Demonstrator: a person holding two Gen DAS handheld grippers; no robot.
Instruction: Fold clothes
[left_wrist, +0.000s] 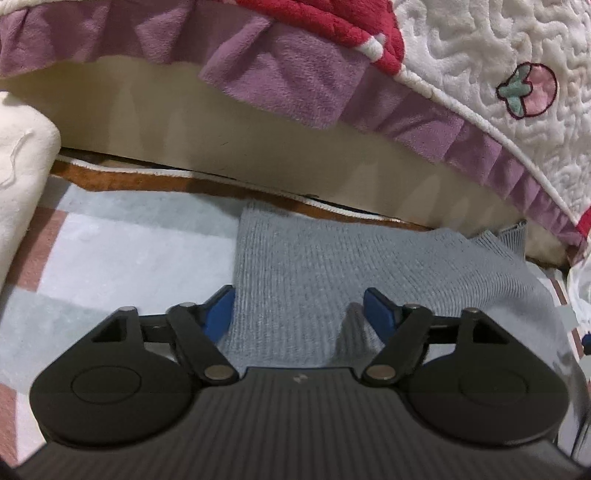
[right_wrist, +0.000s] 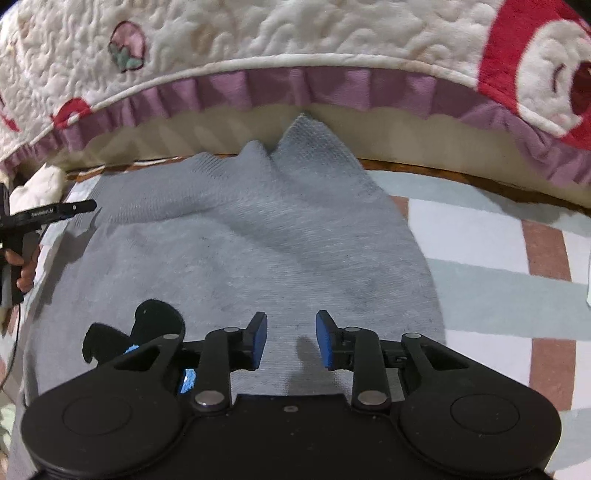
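a grey ribbed knitted garment (right_wrist: 236, 251) was found lying spread on a checked rug of pale blue, white and dusty pink squares (right_wrist: 498, 266), on the floor beside a bed. the bed carried a white quilted cover with strawberry motifs and a purple frill (right_wrist: 295, 85); the frill overhung the far edge of the garment. a black shape with blue detail (right_wrist: 147, 325), apparently a print or patch, was noted on the fabric just beside the right tool; what it was could not be told.

the left tool (left_wrist: 299, 314) was seen with its blue pads apart, standing astride a raised edge of the grey knit; the left pad (left_wrist: 218, 314) lay at the fabric's border. whether the pads pressed on the cloth could not be confirmed, and no firm grasp was recorded. the right tool (right_wrist: 291, 339) was seen released, pads apart above flat fabric, nothing between them.

in the right wrist view, the far portion of the garment was observed to be bunched into two peaks against the bed base, with creases running across the middle. a hand on a black handle (right_wrist: 22, 273) was visible at the left margin of that view.

progress was judged early. no completed fold could be made out; the garment appeared roughly laid out but not smoothed. flattening the bunched far end, folding the sides or sleeves inward and doubling the body were judged outstanding.
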